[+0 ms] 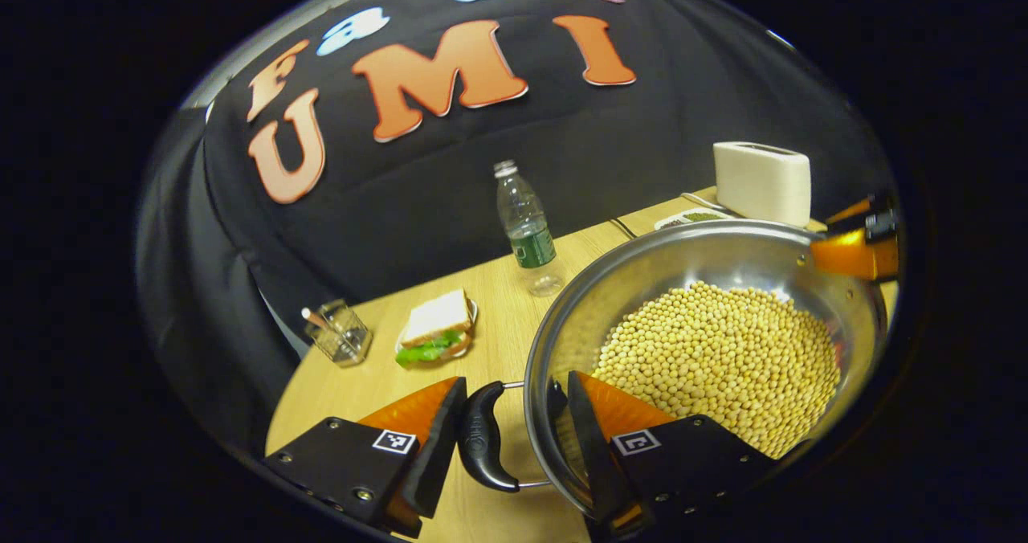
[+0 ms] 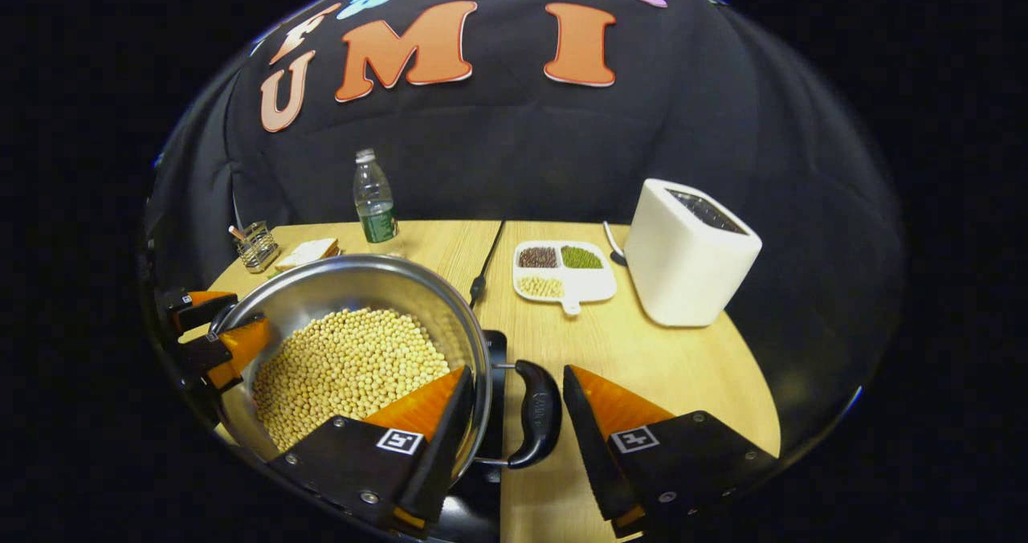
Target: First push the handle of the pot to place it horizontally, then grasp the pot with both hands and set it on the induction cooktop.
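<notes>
A steel pot (image 1: 707,258) (image 2: 361,286) holds soybeans (image 1: 723,358) (image 2: 345,366). It has a black loop handle on each side. My left gripper (image 1: 516,382) straddles one handle (image 1: 484,438) and the pot wall, one finger outside the handle and one inside the pot, both pressing. My right gripper (image 2: 516,370) grips the opposite handle (image 2: 538,414) the same way. Across the pot, each view catches the other gripper: the right gripper (image 1: 851,246) and the left gripper (image 2: 213,334). The black induction cooktop (image 2: 494,358) lies under the pot on the right gripper's side. Whether the pot rests on it is unclear.
On the wooden table (image 2: 642,350) stand a white toaster (image 2: 691,254) (image 1: 763,181), a divided dish of beans (image 2: 562,274), a water bottle (image 2: 373,198) (image 1: 526,230), a sandwich on a plate (image 1: 434,330) and a glass holder (image 1: 339,332). A black cord (image 2: 486,262) runs to the cooktop.
</notes>
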A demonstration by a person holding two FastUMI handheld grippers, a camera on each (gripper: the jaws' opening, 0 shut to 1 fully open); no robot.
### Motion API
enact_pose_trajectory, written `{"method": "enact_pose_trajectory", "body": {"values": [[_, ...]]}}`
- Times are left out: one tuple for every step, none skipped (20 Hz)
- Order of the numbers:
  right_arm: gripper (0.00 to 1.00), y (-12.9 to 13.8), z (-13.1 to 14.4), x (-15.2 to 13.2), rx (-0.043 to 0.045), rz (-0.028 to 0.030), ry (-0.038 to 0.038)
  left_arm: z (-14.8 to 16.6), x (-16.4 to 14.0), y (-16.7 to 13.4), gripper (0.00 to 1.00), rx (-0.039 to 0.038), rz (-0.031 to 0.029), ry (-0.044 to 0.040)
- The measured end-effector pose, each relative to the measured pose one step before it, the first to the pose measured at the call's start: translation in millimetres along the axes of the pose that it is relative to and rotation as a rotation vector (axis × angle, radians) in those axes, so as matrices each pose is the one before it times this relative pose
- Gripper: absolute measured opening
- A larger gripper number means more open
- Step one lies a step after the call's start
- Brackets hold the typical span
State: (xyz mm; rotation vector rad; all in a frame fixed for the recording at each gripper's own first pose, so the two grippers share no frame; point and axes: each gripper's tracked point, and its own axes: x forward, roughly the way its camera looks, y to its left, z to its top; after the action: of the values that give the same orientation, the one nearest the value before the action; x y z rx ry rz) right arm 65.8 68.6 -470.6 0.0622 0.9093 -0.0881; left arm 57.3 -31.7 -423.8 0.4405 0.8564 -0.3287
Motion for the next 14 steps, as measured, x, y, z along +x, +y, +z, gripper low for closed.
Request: {"method": "enact_pose_trajectory", "body": {"values": [[0.76, -4.0, 9.99, -8.07, 0.00183, -0.01446, -0.03143, 3.83, -5.99, 3.97, 0.75, 0.01636, 0.01571, -0.01427], [0.78, -4.07, 12.15, -8.0, 0.00473, -0.00891, -0.0361, 8.34, -5.17, 2.01, 0.77, -0.00889, 0.00337, -0.02579], [0.82, -3.53, 12.81, -8.31, 0.00702, -0.00573, -0.04011, 8.69, -9.14, 7.89, 0.77, -0.02084, 0.01087, -0.02414], [0.83, -3.82, 14.02, -11.01, 0.00435, -0.00157, -0.04129, 11.98, -7.5, 10.67, 0.77, -0.02475, 0.01748, -0.02223], [0.86, -3.59, 12.22, -9.55, 0.00362, -0.00168, -0.03722, 12.05, -11.64, 12.92, 0.77, -0.03012, 0.01576, -0.02049], [0.87, -3.75, 14.89, -10.59, 0.00232, -0.00078, -0.03662, 14.65, -8.42, 11.45, 0.77, -0.03621, 0.01294, -0.0226], [0.91, -1.12, 14.0, -9.18, 0.0005, 0.00003, -0.03559, 14.62, -9.53, 10.4, 0.77, -0.03763, 0.01179, -0.0273], [0.92, -1.04, 13.69, -10.38, -0.00174, 0.00276, -0.03534, 18.39, -6.69, 9.79, 0.77, -0.03837, 0.01292, -0.02862], [0.94, -0.32, 15.33, -9.88, -0.00232, 0.00613, -0.03484, 17.09, -9.97, 11.48, 0.77, -0.0374, 0.01091, -0.03086], [0.94, -0.57, 15.29, -9.13, -0.00586, 0.00207, -0.0337, 19.58, -7.76, 10.09, 0.77, -0.03116, 0.00886, -0.03293], [0.94, 1.12, 15.77, -8.88, -0.00459, 0.00191, -0.03725, 18.09, -10.1, 9.9, 0.77, -0.0257, 0.00763, -0.03299], [0.94, -1.39, 16.42, -8.12, -0.00584, -0.00005, -0.03754, 20.03, -8.92, 8.63, 0.77, -0.02067, 0.00998, -0.03527], [0.94, 2.15, 15.92, -9.14, -0.00492, 0.00538, -0.03858, 19.18, -10.35, 9.74, 0.77, -0.01722, 0.01072, -0.03708], [0.94, 0.42, 16.93, -8.95, -0.0063, 0.00603, -0.04006, 19.06, -6.05, 6.49, 0.77, -0.0146, 0.00991, -0.03533]]}}
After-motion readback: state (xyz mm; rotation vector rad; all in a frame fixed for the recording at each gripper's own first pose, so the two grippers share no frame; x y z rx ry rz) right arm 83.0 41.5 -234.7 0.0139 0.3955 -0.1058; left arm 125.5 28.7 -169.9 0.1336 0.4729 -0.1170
